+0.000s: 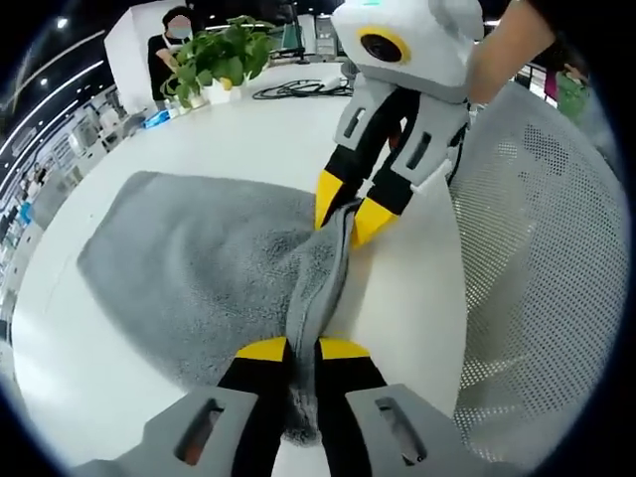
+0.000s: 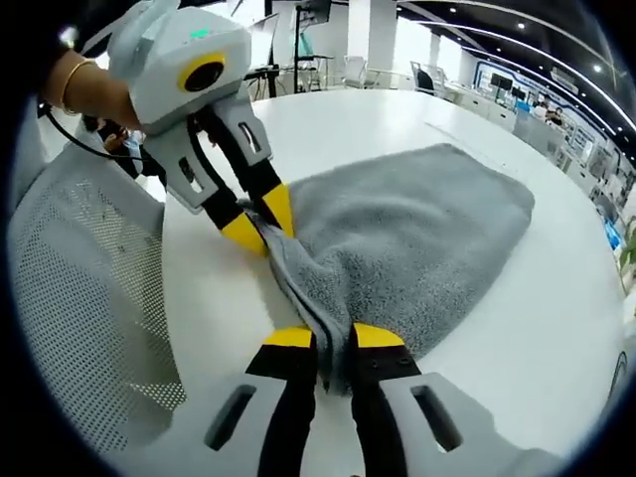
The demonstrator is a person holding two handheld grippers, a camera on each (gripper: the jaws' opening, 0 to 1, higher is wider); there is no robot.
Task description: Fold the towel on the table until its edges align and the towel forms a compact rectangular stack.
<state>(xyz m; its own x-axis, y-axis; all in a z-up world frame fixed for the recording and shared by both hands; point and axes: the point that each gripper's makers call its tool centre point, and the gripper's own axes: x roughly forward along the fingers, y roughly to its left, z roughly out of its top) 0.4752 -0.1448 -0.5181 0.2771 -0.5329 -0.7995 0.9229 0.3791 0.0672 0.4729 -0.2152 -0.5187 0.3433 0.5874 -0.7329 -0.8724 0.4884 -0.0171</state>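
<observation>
A grey towel lies spread on the white table, with one edge pulled up into a taut ridge between the two grippers. My left gripper is shut on the near end of that ridge. My right gripper comes in from above in the left gripper view, shut on the far end. In the right gripper view the towel spreads to the right. There my right gripper pinches the edge, and my left gripper holds the other end.
A white mesh chair back stands close beside the table edge, also in the right gripper view as a mesh chair. A potted plant and black cables sit at the table's far side. A person's hand holds the left gripper.
</observation>
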